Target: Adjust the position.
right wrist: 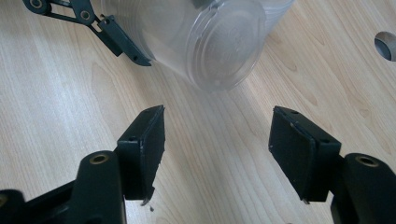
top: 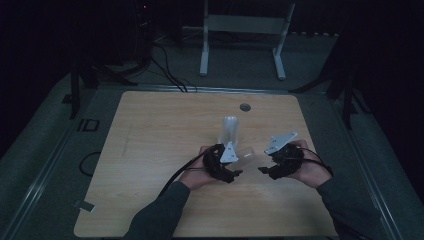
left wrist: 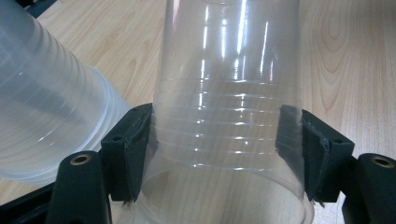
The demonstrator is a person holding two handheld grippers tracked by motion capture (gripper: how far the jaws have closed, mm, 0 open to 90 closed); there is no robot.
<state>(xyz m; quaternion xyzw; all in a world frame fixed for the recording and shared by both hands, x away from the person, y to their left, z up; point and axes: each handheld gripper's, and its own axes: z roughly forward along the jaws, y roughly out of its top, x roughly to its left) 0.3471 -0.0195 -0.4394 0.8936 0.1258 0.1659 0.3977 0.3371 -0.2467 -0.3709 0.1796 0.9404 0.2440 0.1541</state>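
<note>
Clear cup [left wrist: 224, 93] clamped across its ribbed wall in the left gripper [left wrist: 219, 154], jaws at middling width, pads pressed on both sides. Lying roughly level above the tabletop [top: 150, 150] near centre, base turned right toward the right gripper [right wrist: 217, 149]. Possibly more than one cup nested there; cannot tell through the plastic.

Right gripper jaws open at middling width, nothing between them, bare wood beneath. Cup base just beyond the jaw tips, apart from them.

Risks from here, as judged:
- Thin wall: likely to buckle or crack under any harder squeeze from the left jaws.
- Slick plastic: likely to slip or twist out of the left pads if pulled on from the right.
- Tapered base: poor purchase for the right jaws, and prone to pop out if pinched off-centre or too shallow.
- Nested cups, if any: may stick, then come apart with a jerk and drop onto the tabletop.
- Stack [left wrist: 42, 107] of clear cups close by on the far side, upright in the high view: easily knocked over by a swing of the held cup or the left hand.

Around: round hole [top: 245, 107] in the tabletop beyond the stack, well apart from the work. White frame [top: 240, 25] and cables [top: 165, 65] on the floor at the far side, out of reach. Nothing lying between the right jaws and the cup base.
</note>
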